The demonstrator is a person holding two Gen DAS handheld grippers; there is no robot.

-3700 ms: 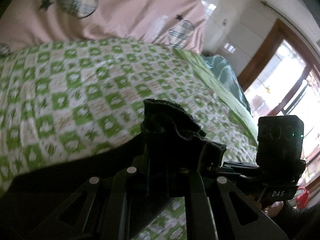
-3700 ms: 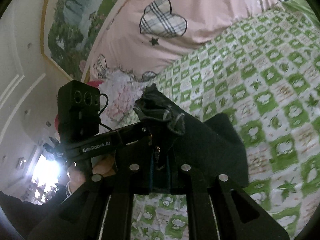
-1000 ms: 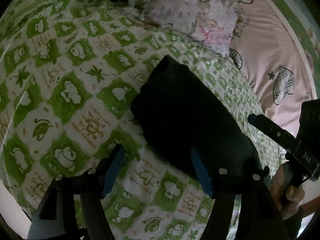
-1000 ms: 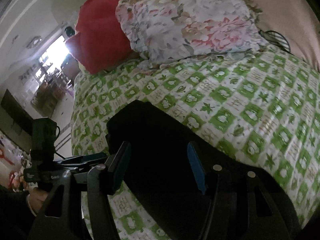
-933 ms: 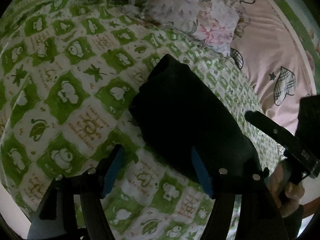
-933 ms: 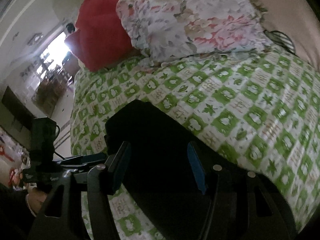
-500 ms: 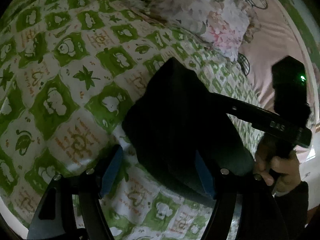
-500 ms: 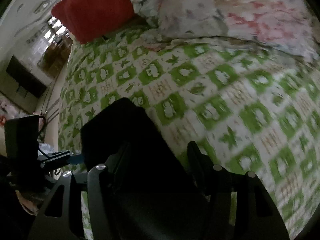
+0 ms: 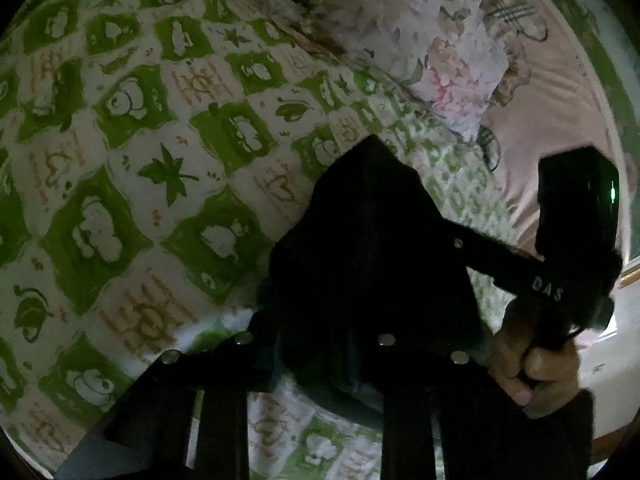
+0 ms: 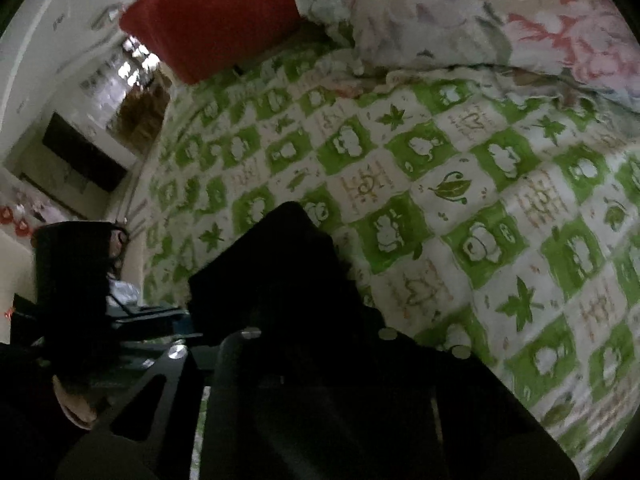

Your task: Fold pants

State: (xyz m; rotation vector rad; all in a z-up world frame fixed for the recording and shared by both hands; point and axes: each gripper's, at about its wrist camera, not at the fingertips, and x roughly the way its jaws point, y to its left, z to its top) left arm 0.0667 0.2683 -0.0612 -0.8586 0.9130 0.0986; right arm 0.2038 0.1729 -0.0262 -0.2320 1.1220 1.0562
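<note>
We see the folded black pants (image 9: 372,240) lying on the green-checked bed (image 9: 132,184), floral pillow (image 10: 480,16) at the far side, both our hand-held grippers, left (image 9: 316,356) and right (image 10: 316,344), low over the cloth, their opening impossible to tell in the dark

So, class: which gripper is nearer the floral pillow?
Right. The right gripper grips the black pants nearer the floral pillow; the left gripper grips them farther away.

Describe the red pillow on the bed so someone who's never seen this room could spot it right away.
Start at the green-and-white checked bedspread and follow it to its far edge. Beside the floral pillow lies the red pillow, the only plain, solid-coloured cushion there.
</note>
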